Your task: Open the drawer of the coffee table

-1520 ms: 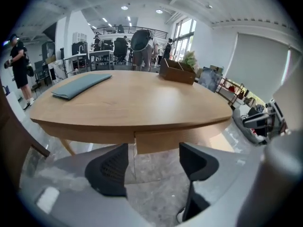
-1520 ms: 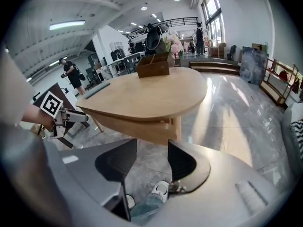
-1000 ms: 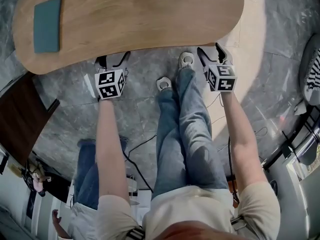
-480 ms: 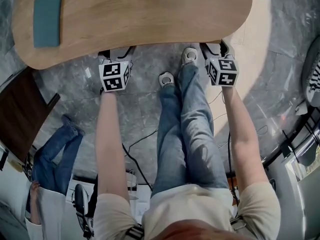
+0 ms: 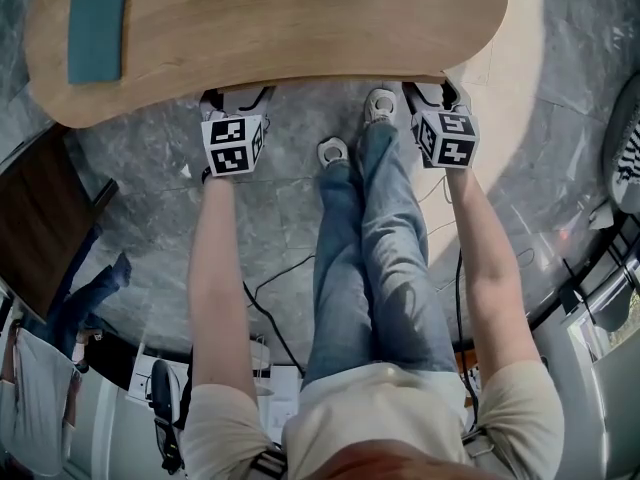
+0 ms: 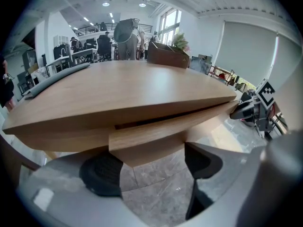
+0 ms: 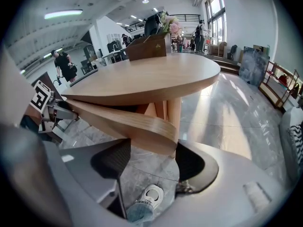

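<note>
Both grippers have crept toward 12 o'clock since the earlier head view: the left gripper (image 5: pixel 236 108) and the right gripper (image 5: pixel 432 96) now have their tips tucked under the near edge of the coffee table (image 5: pixel 300 28), where before they stood slightly clear of it. A bystander at 8 o'clock has also shifted.

The drawer (image 6: pixel 147 143) hangs just below the tabletop as a long wooden front. Its long axis runs from 9 to 3 o'clock, parallel to the table's near edge, and it lies at 12 o'clock from both grippers.

In the left gripper view the jaws stand apart, with the lower edge of the drawer front between them and neither pad clearly pressing on it. In the right gripper view the jaws are likewise spread, straddling the rounded end of the same front, with the person's shoe (image 7: pixel 147 195) visible on the floor below.

Each gripper sits at one end of the front, so neither is clearly nearer. I judge the step in hand to be closing on the front. The pull must then come straight back toward 6 o'clock, square to that long axis; an uneven pull from the two ends could skew the drawer.
</note>
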A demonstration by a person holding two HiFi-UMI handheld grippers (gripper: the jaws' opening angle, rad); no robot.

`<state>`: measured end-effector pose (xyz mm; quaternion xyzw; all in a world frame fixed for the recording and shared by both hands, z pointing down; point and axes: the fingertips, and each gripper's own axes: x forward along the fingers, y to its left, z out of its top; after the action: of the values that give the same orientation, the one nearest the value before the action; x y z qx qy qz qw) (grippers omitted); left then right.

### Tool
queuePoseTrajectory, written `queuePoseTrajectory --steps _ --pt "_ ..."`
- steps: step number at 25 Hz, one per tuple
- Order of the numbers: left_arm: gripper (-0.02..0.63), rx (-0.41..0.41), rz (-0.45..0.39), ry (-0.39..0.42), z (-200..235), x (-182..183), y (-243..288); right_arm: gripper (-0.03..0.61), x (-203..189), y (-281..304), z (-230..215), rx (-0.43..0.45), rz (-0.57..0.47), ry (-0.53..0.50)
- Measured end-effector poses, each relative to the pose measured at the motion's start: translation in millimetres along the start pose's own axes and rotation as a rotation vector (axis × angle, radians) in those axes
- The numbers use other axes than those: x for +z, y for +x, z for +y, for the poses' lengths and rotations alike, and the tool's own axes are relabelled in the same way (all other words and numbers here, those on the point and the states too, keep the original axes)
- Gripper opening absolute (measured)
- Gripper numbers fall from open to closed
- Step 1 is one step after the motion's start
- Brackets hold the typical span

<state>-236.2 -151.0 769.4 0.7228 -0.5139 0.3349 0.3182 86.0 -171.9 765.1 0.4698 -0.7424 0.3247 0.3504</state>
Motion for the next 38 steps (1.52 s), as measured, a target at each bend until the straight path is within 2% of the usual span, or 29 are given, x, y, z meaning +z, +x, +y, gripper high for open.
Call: queuePoseTrajectory --steps 38 --pt "0.403 -0.017 0.123 -0.059 -50 -113 -69 0.288 -114 -64 32 0.018 0.126 0.024"
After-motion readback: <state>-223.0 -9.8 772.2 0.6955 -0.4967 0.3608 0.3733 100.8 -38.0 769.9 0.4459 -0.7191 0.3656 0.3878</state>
